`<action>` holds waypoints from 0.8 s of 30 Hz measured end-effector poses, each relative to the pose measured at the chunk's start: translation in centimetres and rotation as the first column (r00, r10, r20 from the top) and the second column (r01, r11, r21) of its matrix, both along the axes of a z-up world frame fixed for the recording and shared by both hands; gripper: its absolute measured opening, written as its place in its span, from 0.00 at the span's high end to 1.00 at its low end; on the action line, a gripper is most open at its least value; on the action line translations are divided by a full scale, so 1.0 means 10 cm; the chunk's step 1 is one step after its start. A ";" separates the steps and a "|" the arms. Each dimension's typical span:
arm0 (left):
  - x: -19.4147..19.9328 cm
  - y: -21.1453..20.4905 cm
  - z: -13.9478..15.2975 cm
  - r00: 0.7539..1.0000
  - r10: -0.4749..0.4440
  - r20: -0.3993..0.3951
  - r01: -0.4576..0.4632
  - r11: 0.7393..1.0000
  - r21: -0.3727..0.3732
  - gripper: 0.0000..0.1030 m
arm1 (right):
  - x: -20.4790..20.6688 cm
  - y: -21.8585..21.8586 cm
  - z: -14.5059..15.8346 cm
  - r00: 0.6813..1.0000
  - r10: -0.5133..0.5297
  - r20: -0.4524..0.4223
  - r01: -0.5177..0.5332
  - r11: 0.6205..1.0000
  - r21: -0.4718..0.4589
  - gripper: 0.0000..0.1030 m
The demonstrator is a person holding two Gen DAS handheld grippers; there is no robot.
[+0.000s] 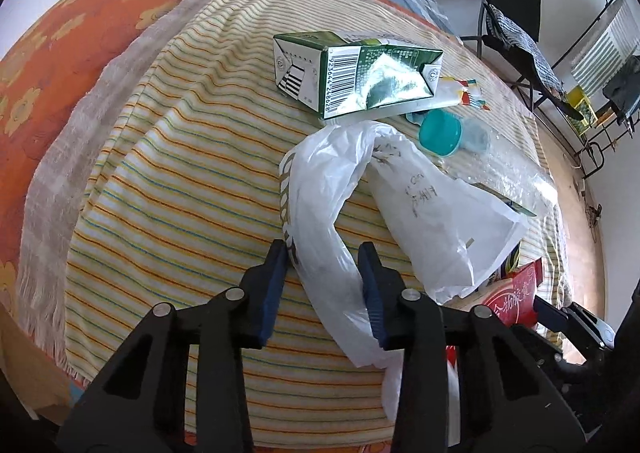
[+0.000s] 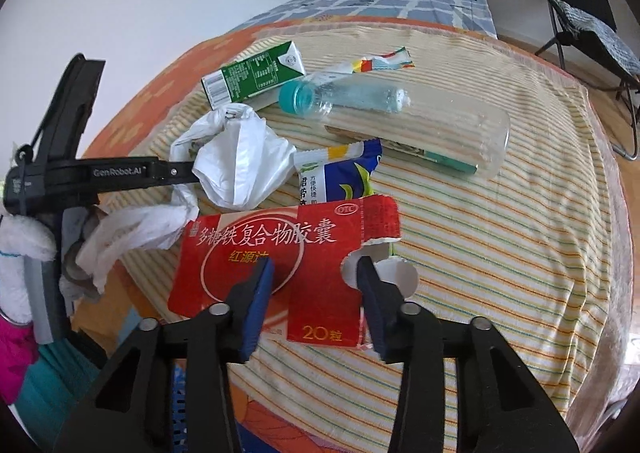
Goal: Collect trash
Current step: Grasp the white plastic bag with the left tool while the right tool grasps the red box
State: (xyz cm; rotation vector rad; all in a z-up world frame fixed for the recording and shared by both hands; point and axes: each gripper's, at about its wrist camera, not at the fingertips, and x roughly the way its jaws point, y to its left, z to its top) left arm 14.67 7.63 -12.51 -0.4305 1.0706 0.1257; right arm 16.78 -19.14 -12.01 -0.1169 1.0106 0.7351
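Left tool (image 1: pixel 325 253) straddles white bag (image 1: pixel 320 189), whose tail hides below it

Both grippers, left gripper (image 1: pixel 324 253) and right gripper (image 2: pixel 314 267), have black angular arms, silver round screws, blue fingers (image 2: pixel 256 309); "Gen.Robot.AI" lettering marks one side.

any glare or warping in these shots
Left wrist view: strong glare on the crumpled green milk carton's foil side and on the clear plastic bottle toward the window; fisheye bulges the striped yellow blanket. Right wrist view: even light, same bulging, dark corners.
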 end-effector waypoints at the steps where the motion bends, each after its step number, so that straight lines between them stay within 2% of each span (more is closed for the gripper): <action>1: 0.00 0.01 0.00 1.000 0.002 0.001 -0.002 1.000 0.001 0.66 | 0.00 -0.02 0.01 1.000 -0.004 -0.005 0.004 1.000 0.010 0.69; 9: -0.01 -0.02 -0.02 1.000 0.002 0.009 -0.002 0.999 0.032 0.70 | -0.02 -0.09 0.20 0.999 -0.018 -0.031 0.022 0.990 0.139 0.84; 19: -0.03 -0.01 -0.02 1.000 0.009 0.014 -0.010 0.998 0.057 0.86 | -0.19 0.07 0.35 0.998 0.052 0.024 -0.055 0.988 0.142 0.94; 24: -0.08 0.02 0.05 0.999 0.021 0.043 -0.022 0.999 0.044 0.90 | -0.34 0.14 0.48 0.992 0.069 0.102 -0.079 0.992 0.094 0.95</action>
